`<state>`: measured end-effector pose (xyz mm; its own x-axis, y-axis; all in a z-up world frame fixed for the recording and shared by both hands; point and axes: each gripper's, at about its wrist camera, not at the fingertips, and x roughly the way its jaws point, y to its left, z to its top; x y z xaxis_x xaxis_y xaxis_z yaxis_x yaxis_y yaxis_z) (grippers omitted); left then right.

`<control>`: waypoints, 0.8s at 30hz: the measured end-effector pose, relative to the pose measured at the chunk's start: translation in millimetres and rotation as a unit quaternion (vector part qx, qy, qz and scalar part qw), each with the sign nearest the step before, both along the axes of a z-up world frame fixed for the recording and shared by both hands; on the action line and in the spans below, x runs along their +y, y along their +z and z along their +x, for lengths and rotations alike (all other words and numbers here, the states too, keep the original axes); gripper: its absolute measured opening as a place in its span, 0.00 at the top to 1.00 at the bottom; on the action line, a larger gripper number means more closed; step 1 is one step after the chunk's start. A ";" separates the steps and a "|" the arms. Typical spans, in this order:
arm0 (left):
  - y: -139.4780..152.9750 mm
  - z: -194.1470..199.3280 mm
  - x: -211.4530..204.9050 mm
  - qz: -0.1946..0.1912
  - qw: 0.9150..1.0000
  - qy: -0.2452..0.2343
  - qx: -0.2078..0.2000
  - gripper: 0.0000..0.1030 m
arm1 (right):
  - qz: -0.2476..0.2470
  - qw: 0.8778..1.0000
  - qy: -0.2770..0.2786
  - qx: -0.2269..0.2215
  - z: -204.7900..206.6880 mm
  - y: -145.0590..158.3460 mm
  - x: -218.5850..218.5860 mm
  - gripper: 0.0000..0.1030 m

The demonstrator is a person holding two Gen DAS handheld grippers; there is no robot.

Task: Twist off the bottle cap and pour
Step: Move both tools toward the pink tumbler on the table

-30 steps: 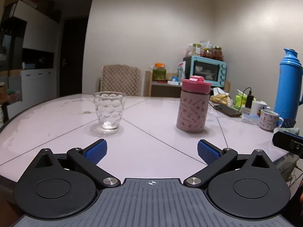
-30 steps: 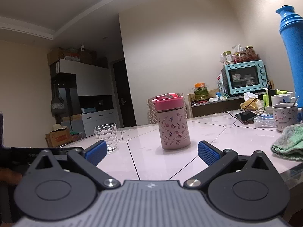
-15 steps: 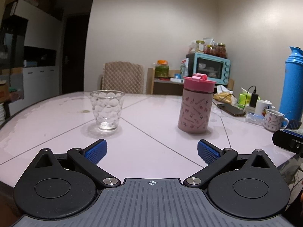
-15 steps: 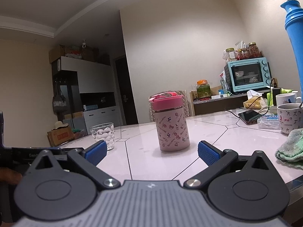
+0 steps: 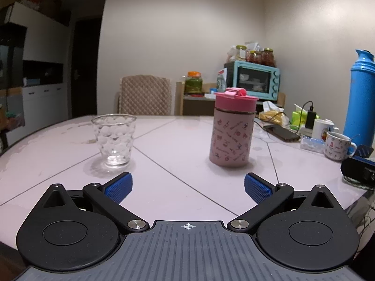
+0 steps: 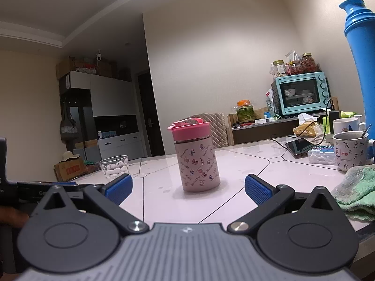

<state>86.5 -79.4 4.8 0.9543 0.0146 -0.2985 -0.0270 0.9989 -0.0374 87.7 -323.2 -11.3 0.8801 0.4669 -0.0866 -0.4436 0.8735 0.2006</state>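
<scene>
Both the left gripper (image 5: 186, 187) and right gripper (image 6: 186, 188) gape empty; the capped pink patterned bottle (image 5: 232, 128) stands mid-table, beside the dimpled clear glass (image 5: 114, 139).

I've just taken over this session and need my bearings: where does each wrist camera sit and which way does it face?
Left wrist: behind the open left gripper, low over the table, facing glass and pink bottle; only its fingers show.
Right wrist: behind the open right gripper, facing the bottle; a hand shows at the left edge.
Shared: bottle, glass, blue thermos.
</scene>
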 end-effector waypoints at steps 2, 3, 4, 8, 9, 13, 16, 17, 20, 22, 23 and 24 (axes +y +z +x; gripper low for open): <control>-0.1 0.6 -0.2 0.002 1.000 -0.002 -0.001 0.00 | 0.002 1.000 -0.001 -0.001 2.7 0.3 -0.5 0.00; -0.1 1.2 0.0 0.004 1.000 -0.003 -0.001 0.00 | 0.002 1.000 -0.002 -0.001 4.5 0.2 0.1 0.00; 0.0 1.7 0.3 0.005 1.000 -0.005 -0.002 0.00 | 0.001 1.000 -0.002 0.000 6.4 0.1 1.1 0.00; 2.0 6.6 5.4 0.009 1.000 -0.012 -0.005 0.00 | -0.002 1.000 -0.002 0.001 13.1 2.1 6.0 0.00; 3.3 9.3 7.3 0.010 1.000 -0.019 -0.007 0.00 | -0.003 1.000 -0.003 0.001 14.2 2.9 6.5 0.00; 4.6 17.7 12.0 0.011 0.999 -0.038 -0.006 0.00 | -0.015 1.000 -0.008 -0.004 17.2 10.1 9.3 0.00; 3.7 26.5 15.7 0.009 0.998 -0.054 -0.010 0.00 | -0.022 1.000 -0.015 -0.006 22.7 14.6 9.9 0.00; 3.5 30.4 17.1 0.006 0.998 -0.058 -0.012 0.00 | -0.025 1.000 -0.015 -0.005 25.5 15.9 10.9 0.00; 3.8 41.8 21.7 -0.004 0.997 -0.071 -0.016 0.00 | -0.038 0.999 -0.014 -0.008 36.6 21.6 15.2 0.00; 5.0 49.7 24.8 -0.009 0.996 -0.083 -0.016 0.00 | -0.044 0.999 -0.014 -0.012 42.3 25.0 18.2 0.00; 5.7 53.8 26.3 -0.011 0.996 -0.089 -0.016 0.00 | -0.043 0.999 -0.013 -0.013 45.5 26.3 19.1 0.00; 6.1 57.5 27.4 -0.013 0.995 -0.095 -0.017 0.00 | -0.043 0.999 -0.013 -0.013 48.7 27.6 19.9 0.00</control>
<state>143.9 -52.0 10.9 0.9488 -0.1733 -0.2642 0.1632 0.9848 -0.0600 136.4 -303.3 16.3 0.8942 0.4358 -0.1023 -0.4248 0.8982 0.1131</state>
